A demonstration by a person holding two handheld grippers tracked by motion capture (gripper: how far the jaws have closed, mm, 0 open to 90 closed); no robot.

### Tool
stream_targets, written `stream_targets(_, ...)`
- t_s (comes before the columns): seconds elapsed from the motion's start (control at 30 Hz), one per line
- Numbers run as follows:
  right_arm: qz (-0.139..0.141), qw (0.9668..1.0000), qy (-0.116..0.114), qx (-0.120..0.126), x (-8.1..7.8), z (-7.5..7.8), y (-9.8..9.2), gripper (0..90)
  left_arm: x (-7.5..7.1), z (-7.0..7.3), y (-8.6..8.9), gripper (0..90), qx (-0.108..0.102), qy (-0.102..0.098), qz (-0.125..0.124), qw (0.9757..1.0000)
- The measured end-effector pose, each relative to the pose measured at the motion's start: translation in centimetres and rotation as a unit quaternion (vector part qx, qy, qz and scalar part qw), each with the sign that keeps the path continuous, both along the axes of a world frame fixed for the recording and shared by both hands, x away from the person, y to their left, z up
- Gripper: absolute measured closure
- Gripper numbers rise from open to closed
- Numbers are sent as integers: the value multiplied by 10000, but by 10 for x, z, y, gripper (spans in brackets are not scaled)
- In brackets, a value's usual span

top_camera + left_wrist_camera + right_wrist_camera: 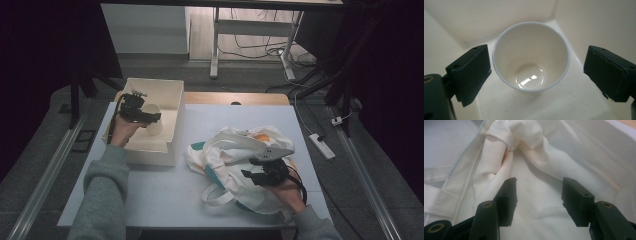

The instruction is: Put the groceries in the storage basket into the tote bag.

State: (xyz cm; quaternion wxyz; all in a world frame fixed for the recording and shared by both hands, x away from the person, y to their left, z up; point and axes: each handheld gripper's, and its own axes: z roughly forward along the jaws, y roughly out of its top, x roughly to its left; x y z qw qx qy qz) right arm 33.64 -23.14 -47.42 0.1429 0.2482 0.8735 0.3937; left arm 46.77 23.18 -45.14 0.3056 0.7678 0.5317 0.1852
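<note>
A white cup (531, 57) stands upright in a cream open box (150, 82) at the table's left, near the box's far corner. My left gripper (537, 62) reaches into the box (584, 25) with one jaw on either side of the cup (156, 126); a gap shows at both sides, so it is open. In the high view, the left gripper (150, 118) sits just above the cup's rim. A crumpled white cloth bag (235, 150) with teal and orange patches lies at the table's right. My right gripper (248, 168) hovers over the bag (541, 157), open, its jaws apart above the cloth (539, 187).
The bag's handles (217, 195) trail toward the front edge of the pale table (165, 195). A strap (434, 192) lies flat beside the bag. Beyond the table are a desk frame (215, 45), cables and a power strip (322, 146) on the floor.
</note>
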Motion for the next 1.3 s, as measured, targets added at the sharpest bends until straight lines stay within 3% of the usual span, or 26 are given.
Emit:
stream_targets(0.13,-1,10000,16,-43,0,-1,1,450,5,-2,-4,58,133,7,69,9999)
stream_targets(0.4,-5,10000,0,-83,0,-2,2,440,19,-18,-2,118,-13,148,115,9998)
stream_targets(0.47,-14,10000,-7,-84,0,-2,2,439,20,-21,0,175,-199,142,77,9997)
stream_targets(0.7,-18,10000,-15,-85,0,-2,2,438,17,-18,-1,193,-148,145,-40,9998)
stream_targets(1.03,-41,10000,-56,-40,0,-1,1,438,-5,8,-3,193,-122,-254,-106,9995)
stream_targets(1.3,-47,9999,-82,-38,-1,0,1,438,-27,26,-3,193,-416,-633,-212,9969)
